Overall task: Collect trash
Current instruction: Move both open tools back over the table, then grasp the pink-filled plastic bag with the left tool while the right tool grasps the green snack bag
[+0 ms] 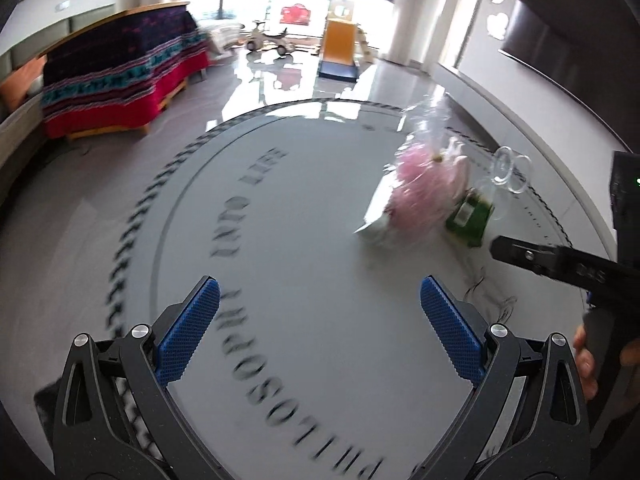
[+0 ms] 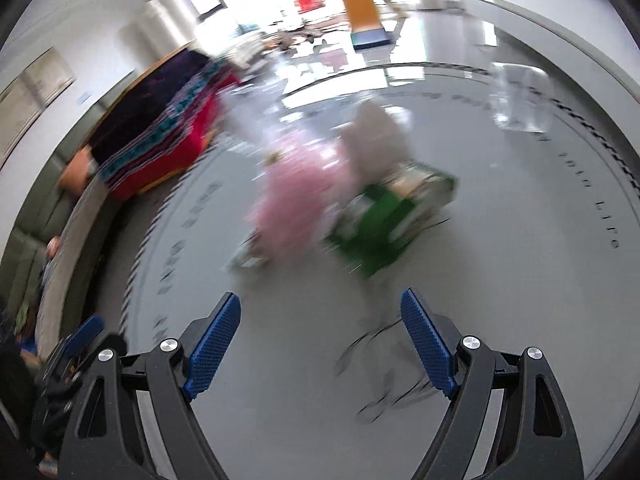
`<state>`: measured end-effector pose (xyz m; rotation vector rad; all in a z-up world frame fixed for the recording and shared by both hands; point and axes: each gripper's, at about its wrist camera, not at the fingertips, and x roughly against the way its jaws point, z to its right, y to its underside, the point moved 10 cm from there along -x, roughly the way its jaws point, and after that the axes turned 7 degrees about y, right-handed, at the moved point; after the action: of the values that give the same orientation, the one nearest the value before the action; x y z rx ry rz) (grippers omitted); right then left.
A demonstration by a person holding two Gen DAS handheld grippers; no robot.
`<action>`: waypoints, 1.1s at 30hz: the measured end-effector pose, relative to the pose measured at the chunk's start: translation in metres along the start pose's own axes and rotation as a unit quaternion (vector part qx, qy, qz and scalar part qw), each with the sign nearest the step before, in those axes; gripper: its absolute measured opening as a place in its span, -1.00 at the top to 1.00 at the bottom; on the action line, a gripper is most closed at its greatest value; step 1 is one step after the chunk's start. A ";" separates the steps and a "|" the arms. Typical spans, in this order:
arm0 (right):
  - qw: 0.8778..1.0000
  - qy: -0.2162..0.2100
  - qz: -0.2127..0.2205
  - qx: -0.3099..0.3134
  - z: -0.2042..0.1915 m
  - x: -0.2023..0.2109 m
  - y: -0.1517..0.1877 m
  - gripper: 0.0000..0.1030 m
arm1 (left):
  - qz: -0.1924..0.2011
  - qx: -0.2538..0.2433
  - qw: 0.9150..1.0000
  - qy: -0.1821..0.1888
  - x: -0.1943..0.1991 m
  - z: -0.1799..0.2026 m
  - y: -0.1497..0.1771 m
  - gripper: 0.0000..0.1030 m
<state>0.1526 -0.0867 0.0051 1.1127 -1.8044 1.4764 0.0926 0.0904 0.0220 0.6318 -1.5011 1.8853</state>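
- Hovering over the round bench [image 1: 280, 208], the left gripper [image 1: 320, 296] and right gripper [image 2: 320, 312] hold jaws spread, empty.
- Trash sits toward the far right edge: pink bag [image 1: 428, 188], green carton [image 2: 380, 228], clear cup [image 2: 520, 96].
- Approach step; next, I judge, close on the carton.

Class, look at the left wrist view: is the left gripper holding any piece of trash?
No: the left gripper is open and empty, with the pink bag lying farther off on the round table.

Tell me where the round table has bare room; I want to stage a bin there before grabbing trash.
Bare: the wide stretch of table between the printed lettering and the pink bag, running to the left gripper. Crowded: the right side, where the pink bag, green carton and clear glass cluster.
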 end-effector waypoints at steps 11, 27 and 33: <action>0.995 0.065 -0.029 -0.063 0.038 -0.062 -0.047 -0.61 | -0.025 -0.037 0.999 0.017 -0.074 0.039 -0.046 -0.88; 0.997 0.038 -0.033 -0.060 0.087 -0.041 -0.024 -0.32 | -0.052 -0.086 0.994 0.045 -0.129 0.087 -0.065 -0.88; 0.997 0.029 -0.028 -0.066 0.114 -0.024 -0.011 -0.32 | -0.040 -0.105 0.993 0.034 -0.153 0.100 -0.075 -0.88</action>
<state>0.1841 -0.1914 -0.0368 1.0363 -1.7875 1.3241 0.2493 -0.0238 -0.0134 0.5164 -1.5800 1.6453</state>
